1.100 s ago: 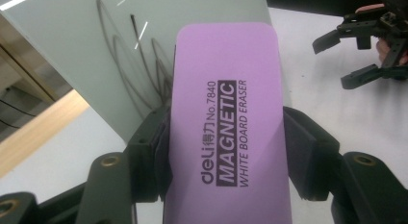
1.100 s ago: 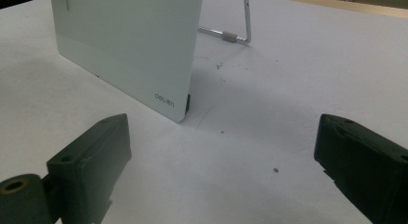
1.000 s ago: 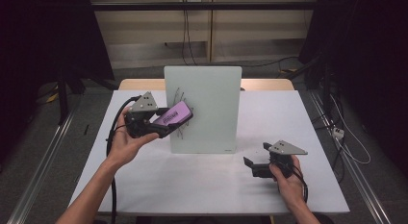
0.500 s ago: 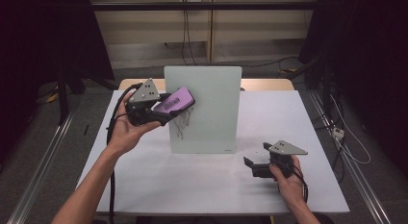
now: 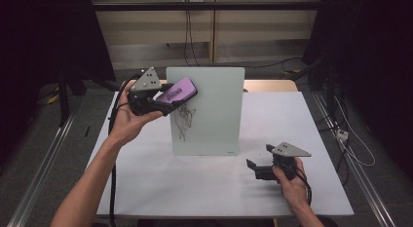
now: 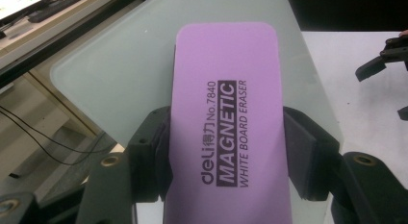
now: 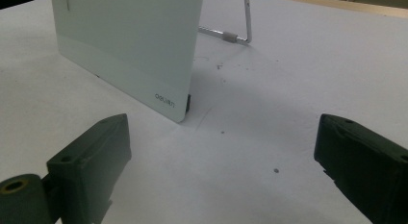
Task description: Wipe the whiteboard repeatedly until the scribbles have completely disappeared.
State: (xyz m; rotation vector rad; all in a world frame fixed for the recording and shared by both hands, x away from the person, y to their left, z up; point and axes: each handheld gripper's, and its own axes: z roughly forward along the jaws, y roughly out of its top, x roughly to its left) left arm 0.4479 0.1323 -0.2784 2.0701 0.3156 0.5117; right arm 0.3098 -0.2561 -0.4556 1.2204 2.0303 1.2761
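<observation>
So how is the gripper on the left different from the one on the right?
The left gripper is shut on the purple eraser; the right gripper is open with nothing between its jaws. The left one is held up at the whiteboard, by the scribble; the right one sits low at the table. Both have black jaws and a grey plate on top.

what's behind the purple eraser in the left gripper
Behind the purple eraser, held in the left gripper, stands the white board, with black scribbles below the eraser. Whatever marks lie directly behind the eraser are covered.
</observation>
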